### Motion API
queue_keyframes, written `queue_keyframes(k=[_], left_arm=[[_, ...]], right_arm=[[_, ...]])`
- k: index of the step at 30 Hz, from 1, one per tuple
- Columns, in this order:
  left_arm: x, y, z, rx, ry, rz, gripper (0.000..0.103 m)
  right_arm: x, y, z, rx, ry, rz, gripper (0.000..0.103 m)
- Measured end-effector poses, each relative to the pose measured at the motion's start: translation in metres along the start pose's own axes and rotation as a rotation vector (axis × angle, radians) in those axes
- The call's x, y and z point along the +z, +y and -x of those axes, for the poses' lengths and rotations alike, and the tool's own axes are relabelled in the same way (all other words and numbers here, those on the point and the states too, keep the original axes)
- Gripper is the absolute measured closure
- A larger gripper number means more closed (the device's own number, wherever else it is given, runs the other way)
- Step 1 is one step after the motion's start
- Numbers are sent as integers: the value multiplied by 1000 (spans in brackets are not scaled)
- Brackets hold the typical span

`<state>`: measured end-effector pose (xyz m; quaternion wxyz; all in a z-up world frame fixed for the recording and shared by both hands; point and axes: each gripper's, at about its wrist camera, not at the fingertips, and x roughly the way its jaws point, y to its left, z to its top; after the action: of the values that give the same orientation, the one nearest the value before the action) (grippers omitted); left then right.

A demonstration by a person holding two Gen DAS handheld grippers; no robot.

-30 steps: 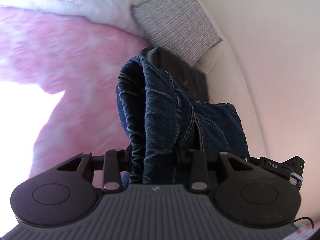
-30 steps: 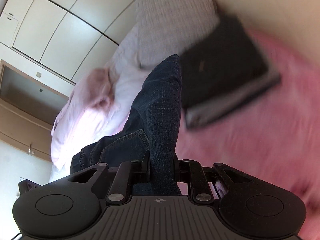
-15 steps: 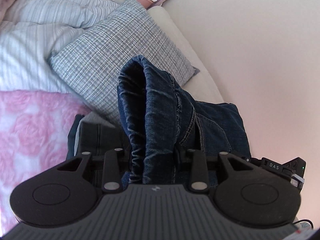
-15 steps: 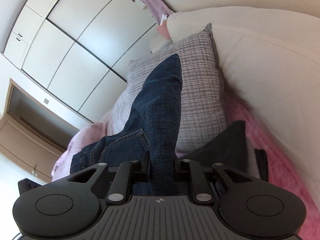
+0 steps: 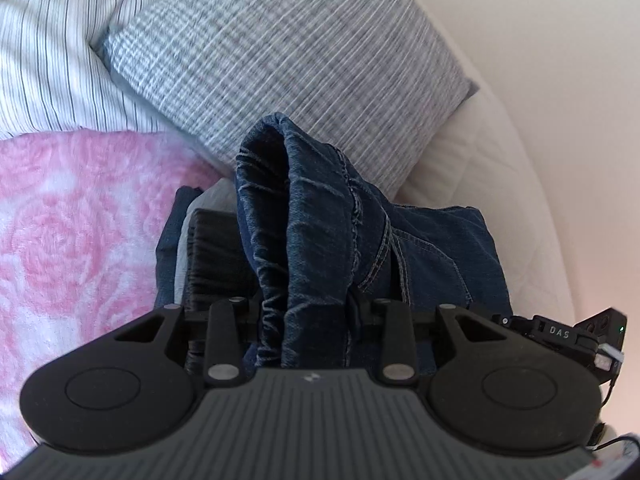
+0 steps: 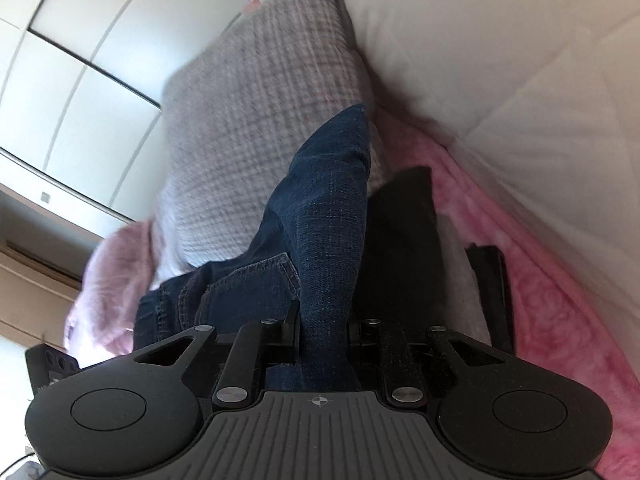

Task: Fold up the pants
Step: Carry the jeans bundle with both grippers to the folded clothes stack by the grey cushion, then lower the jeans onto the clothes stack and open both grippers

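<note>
Left wrist view: left gripper clamped on a bunched fold of the jeans, denim carried above a stack of folded clothes. Right gripper pinches the other end w/ a flat band, prob. keeping the fold taut btwn both for set-down on the stack. Underneath, pink rose blanket on the bed; grey woven pillow, striped duvet, cream padded headboard, pale wardrobe doors behind.
</note>
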<state>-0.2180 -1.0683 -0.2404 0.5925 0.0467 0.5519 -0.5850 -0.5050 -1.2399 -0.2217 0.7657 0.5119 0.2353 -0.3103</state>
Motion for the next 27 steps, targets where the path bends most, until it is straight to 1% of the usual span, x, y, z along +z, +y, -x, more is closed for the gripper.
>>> queue_keyframes(k=[1,2,4,5,6,7,8,9,10,12,13,14,15,16,17,18,19,20,21,22,23,25,27], left_arm=[[-3,4,-5,4,8,-5,70],[-5,8,-10,13,16,-3,63],[-8,15,-12,69,20,16,52],[-8,18,-10,77,13,11,50],[-9,19,-4,82,4,0,48],[-8,19,3,97,-7,-14,42],[-7,18,11,122,-22,-32,40],[-5,16,20,149,-42,-49,40],[-2,13,30,181,-74,-61,43],[6,6,46,214,-136,-73,50],[9,-1,51,228,-164,-83,61],[12,-9,52,225,-181,-108,72],[14,-18,50,217,-186,-145,77],[15,-29,45,227,-191,-198,85],[13,-39,38,240,-197,-260,90],[11,-47,29,256,-195,-314,93],[11,-50,19,278,-185,-337,95],[12,-48,7,302,-171,-336,95],[12,-43,-6,332,-161,-330,96],[11,-37,-16,361,-154,-327,97],[9,-30,-24,381,-157,-320,96],[5,-20,-32,392,-171,-298,94],[3,-17,-35,411,-177,-305,94]], right_arm=[[-1,0,-5,-50,17,13,78],[-1,1,-9,-87,34,27,70],[-1,6,-7,-101,35,49,67],[-1,11,-3,-116,22,71,63],[-1,16,2,-139,4,103,62],[-1,22,10,-172,-22,143,60],[0,27,15,-197,-53,179,60],[2,32,21,-220,-93,211,60],[4,38,26,-241,-136,247,60],[11,51,25,-268,-193,332,60],[12,59,24,-279,-218,376,61],[14,66,20,-283,-237,421,65],[16,74,14,-290,-242,462,71],[17,78,7,-303,-240,496,80],[16,81,-1,-321,-234,522,83],[15,82,-9,-336,-231,545,85],[13,81,-17,-353,-222,566,86],[12,75,-27,-381,-193,584,86],[12,69,-38,-418,-158,593,89],[10,62,-47,-436,-134,599,91],[7,56,-54,-448,-106,604,92],[4,51,-58,-465,-97,625,92],[6,52,-54,-458,-91,614,92]])
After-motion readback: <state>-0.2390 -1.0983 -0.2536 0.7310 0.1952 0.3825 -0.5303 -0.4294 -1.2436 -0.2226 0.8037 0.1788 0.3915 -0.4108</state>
